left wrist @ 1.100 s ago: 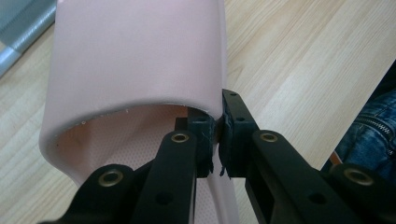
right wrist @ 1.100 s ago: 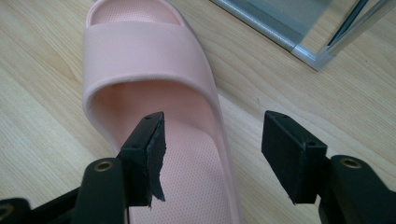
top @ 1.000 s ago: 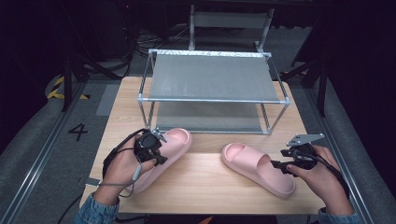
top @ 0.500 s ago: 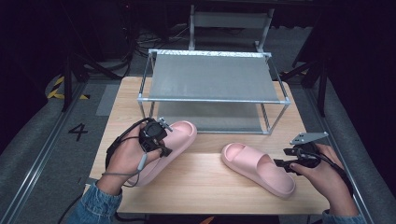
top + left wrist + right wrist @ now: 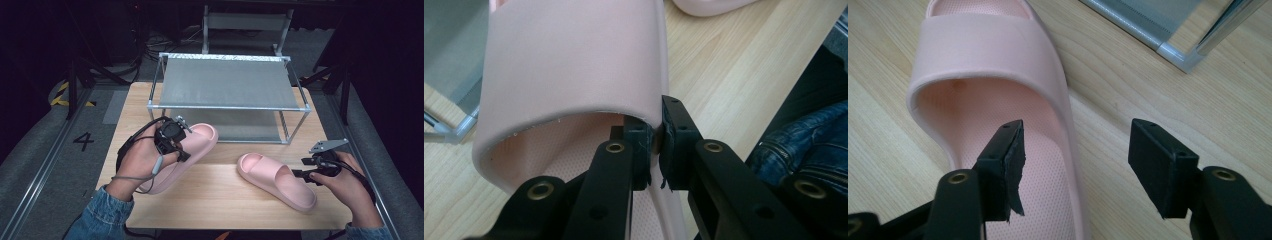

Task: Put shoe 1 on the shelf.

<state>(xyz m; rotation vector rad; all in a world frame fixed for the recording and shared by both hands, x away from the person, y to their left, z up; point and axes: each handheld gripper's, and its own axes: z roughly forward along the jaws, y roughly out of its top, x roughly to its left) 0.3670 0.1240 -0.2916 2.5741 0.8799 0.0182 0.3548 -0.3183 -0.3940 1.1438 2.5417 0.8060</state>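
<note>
Slippers first: two pink ones on the desk [image 5: 225,200], in front of a metal-frame rack [image 5: 227,82] that takes up the 12 o'clock end. Left slipper [image 5: 192,145] sits at about 9 o'clock from the desk's middle, toe pointing up toward 1 o'clock at the rack's lower shelf. Its heel end is hidden behind the hand, so can't say if it touches the wood. Right slipper [image 5: 277,182] lies flat at about 4 o'clock, well apart from the other. Left hand-held gripper [image 5: 655,142] is clamped narrow on the edge of the left slipper's strap, pads pinching it from both sides. Right hand-held gripper [image 5: 1075,155] is spread wide, one jaw over the right slipper's footbed, the other over bare wood, not gripping anything.
</note>
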